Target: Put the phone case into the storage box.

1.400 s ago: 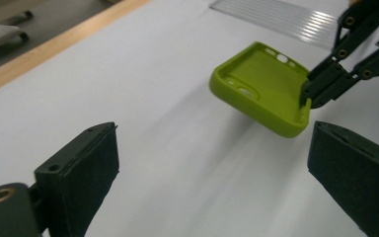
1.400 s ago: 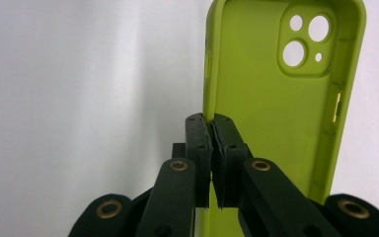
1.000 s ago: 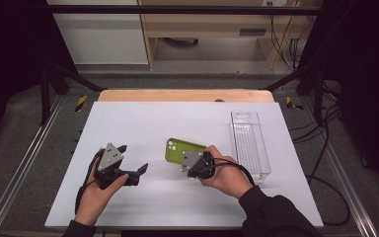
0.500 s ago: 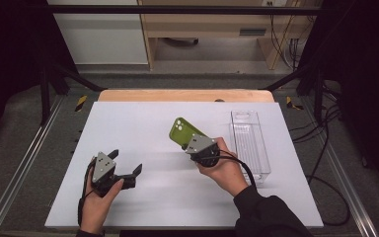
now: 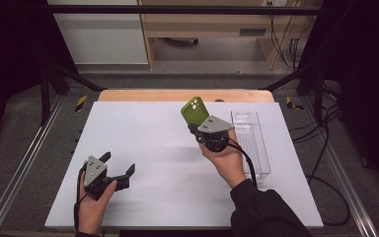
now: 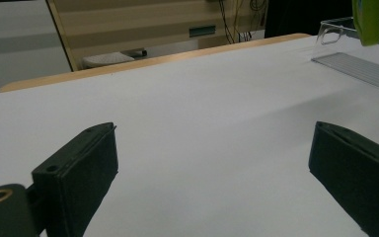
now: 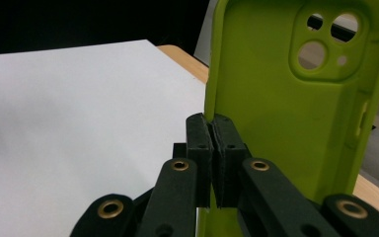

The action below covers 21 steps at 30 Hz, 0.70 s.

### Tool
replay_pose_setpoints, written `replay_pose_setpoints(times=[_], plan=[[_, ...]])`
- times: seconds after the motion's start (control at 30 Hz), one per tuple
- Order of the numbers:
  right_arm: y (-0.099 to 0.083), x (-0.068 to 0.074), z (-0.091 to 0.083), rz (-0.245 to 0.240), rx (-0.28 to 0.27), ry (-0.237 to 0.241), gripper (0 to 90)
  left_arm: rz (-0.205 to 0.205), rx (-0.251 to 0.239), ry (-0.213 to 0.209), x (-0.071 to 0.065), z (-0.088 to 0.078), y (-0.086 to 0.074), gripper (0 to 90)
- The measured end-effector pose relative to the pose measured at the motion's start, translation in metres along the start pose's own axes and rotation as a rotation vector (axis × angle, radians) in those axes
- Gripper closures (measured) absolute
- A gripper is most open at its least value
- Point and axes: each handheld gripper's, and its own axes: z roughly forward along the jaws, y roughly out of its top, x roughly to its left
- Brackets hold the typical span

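Overhead, two claws are working above one white table (image 5: 153,148). The right claw (image 5: 201,129) is holding one green phone case (image 5: 195,110) up off the table, its jaws pressed together on the case's side edge; in the right gripper view the case (image 7: 286,108) is standing upright just beyond and to the right of the pinched jaws of that claw (image 7: 212,148), its inner side facing the camera, with three camera holes showing at its top corner. One clear plastic tray (image 5: 250,143) is lying on the table just to the right of that claw, apart from the case. The left claw (image 5: 118,170) is sitting low near the table's front left, well apart from the case, with its jaws spread wide and gripping nothing. In the left gripper view its two jaws are standing far apart over bare white surface around the claw (image 6: 212,163), while the tray (image 6: 360,59) and the hanging bottom of the case (image 6: 366,15) are showing far ahead to the right.
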Motion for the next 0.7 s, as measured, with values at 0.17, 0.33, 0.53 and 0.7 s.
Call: replay_pose_setpoints(times=[0.17, 0.33, 0.53, 0.7], plan=[[0.008, -0.01, -0.001, 0.024, -0.024, -0.023, 88.0, -0.009, -0.004, -0.004, 0.0, 0.0, -0.001, 4.4], [0.015, -0.023, -0.005, 0.051, -0.052, -0.055, 88.1, -0.012, -0.016, -0.002, 0.001, -0.001, -0.001, 4.4], [0.019, -0.038, -0.016, 0.096, -0.09, -0.104, 88.2, -0.019, -0.018, 0.008, 0.004, -0.002, -0.003, 4.4], [0.017, -0.05, -0.026, 0.13, -0.11, -0.143, 88.2, -0.026, -0.025, 0.01, 0.005, -0.003, -0.003, 4.4]])
